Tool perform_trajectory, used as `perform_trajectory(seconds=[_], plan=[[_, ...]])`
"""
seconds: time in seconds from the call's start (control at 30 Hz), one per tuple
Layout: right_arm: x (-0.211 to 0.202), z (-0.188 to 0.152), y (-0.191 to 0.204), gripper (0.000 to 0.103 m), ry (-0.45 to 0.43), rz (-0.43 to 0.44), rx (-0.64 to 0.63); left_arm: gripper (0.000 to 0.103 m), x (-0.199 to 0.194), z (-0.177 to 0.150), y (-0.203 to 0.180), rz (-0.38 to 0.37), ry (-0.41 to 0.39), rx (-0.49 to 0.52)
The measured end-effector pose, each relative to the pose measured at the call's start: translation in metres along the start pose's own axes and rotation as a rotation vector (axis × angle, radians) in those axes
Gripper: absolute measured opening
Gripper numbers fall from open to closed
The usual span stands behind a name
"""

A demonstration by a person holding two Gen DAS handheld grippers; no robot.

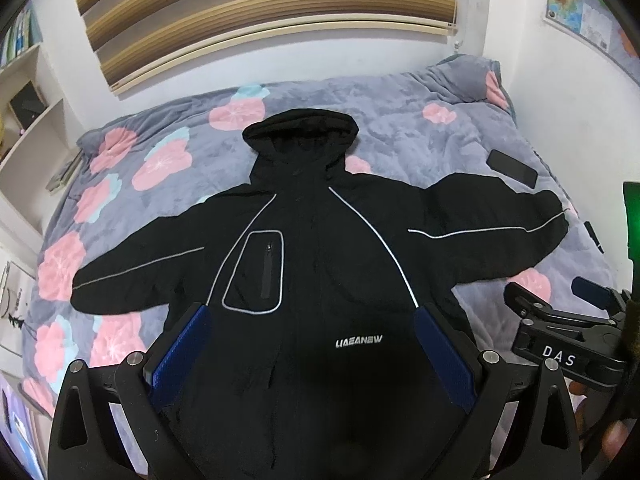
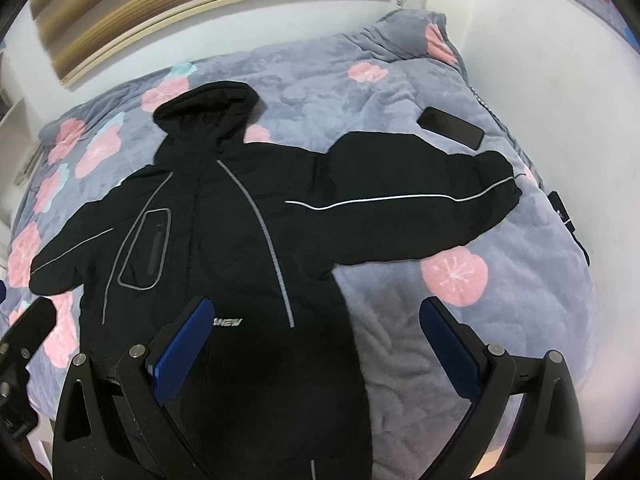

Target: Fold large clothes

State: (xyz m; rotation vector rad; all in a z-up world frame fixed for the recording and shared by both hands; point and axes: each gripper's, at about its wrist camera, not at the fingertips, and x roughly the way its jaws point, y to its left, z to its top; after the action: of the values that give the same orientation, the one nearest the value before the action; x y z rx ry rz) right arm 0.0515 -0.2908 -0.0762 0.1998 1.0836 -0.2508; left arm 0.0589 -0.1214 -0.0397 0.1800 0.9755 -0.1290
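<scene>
A black hooded jacket (image 1: pixel 312 248) with grey piping lies flat, front up, on the bed, hood away from me and both sleeves spread out; it also shows in the right wrist view (image 2: pixel 224 240). My left gripper (image 1: pixel 312 312) is open and empty, held above the jacket's lower front. My right gripper (image 2: pixel 316 308) is open and empty above the jacket's lower right side edge. The right gripper's body (image 1: pixel 560 332) shows at the right edge of the left wrist view.
The bed has a grey blanket with pink flowers (image 1: pixel 400 128). A black phone (image 2: pixel 450 126) lies beyond the right sleeve cuff. A dark strap (image 2: pixel 568 220) lies at the bed's right edge. White shelves (image 1: pixel 24 120) stand at left; walls close the far and right sides.
</scene>
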Motion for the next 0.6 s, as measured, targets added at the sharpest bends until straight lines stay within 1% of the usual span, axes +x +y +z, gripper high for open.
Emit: perform_trajectory(seconds=[0.2, 0.3, 0.4, 0.5, 0.6], plan=[[0.031, 0.016, -0.033, 0.103, 0.031, -0.014, 0.049, 0.101, 0.026, 0.018, -0.023, -0.003, 0.021, 0.021], [0.047, 0.027, -0.049, 0.103, 0.044, -0.016, 0.068, 0.101, 0.048, 0.027, -0.040, -0.020, 0.041, 0.031], [0.063, 0.038, -0.067, 0.103, 0.052, -0.028, 0.085, 0.101, 0.074, 0.036, -0.060, -0.052, 0.066, 0.050], [0.078, 0.048, -0.091, 0.097, 0.054, -0.039, 0.109, 0.101, 0.102, 0.045, -0.084, -0.112, 0.092, 0.067], [0.101, 0.065, -0.136, 0.093, 0.051, -0.085, 0.168, 0.101, 0.132, 0.054, -0.109, -0.140, 0.110, 0.102]])
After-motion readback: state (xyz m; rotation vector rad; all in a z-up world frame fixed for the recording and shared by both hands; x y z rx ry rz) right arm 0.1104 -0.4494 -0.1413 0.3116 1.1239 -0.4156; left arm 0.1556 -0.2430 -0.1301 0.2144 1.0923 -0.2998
